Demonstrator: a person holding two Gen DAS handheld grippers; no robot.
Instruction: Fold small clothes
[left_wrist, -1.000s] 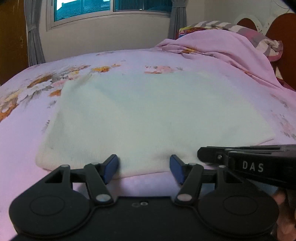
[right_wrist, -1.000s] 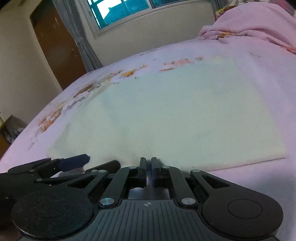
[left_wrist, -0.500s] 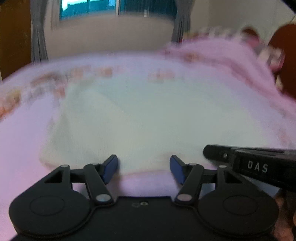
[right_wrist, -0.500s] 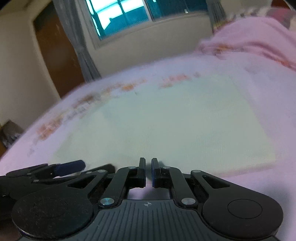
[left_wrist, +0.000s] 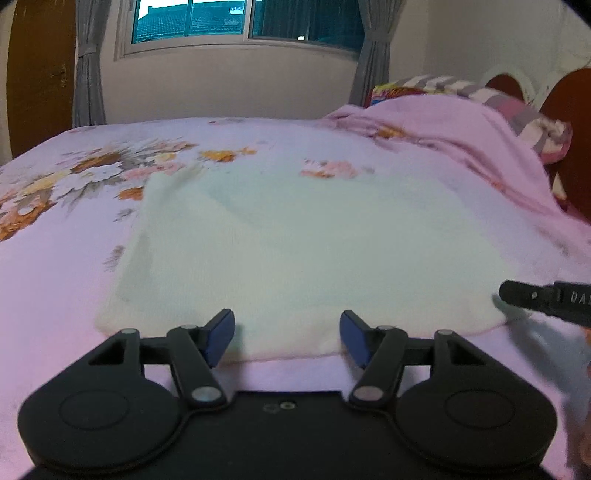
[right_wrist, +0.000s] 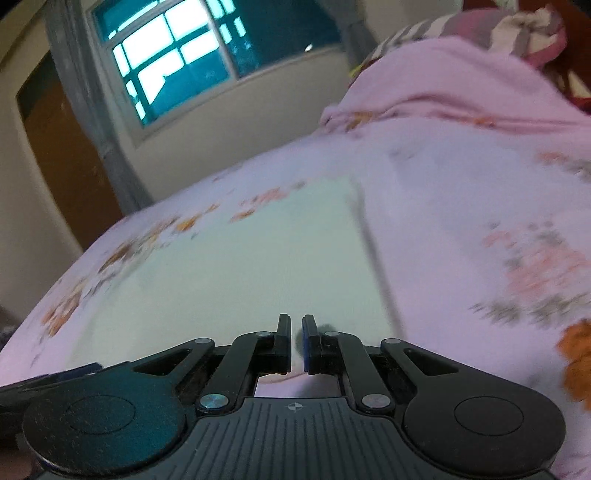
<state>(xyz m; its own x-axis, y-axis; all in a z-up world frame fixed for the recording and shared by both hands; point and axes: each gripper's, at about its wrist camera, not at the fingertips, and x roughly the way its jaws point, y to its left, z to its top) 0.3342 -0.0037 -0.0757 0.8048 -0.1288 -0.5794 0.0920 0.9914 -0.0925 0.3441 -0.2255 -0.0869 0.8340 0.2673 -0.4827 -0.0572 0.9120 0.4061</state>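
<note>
A pale cream folded cloth (left_wrist: 295, 251) lies flat on the pink floral bedsheet (left_wrist: 55, 258). My left gripper (left_wrist: 287, 334) is open, its blue pads either side of the cloth's near edge, holding nothing. My right gripper (right_wrist: 296, 341) has its jaws nearly together with a thin gap, over the cloth (right_wrist: 240, 280) near its right near corner; nothing shows between them. The right gripper's black tip (left_wrist: 532, 297) shows at the right of the left wrist view.
A bunched pink blanket (left_wrist: 461, 136) and striped pillows (left_wrist: 517, 107) lie at the back right by a brown headboard (left_wrist: 569, 110). A window (left_wrist: 229, 22) with grey curtains and a brown door (left_wrist: 37, 74) stand behind the bed.
The right gripper has swung to the right along the cloth's near edge, toward its right corner, and tilted. The left gripper stays open at the near edge, slightly raised.
</note>
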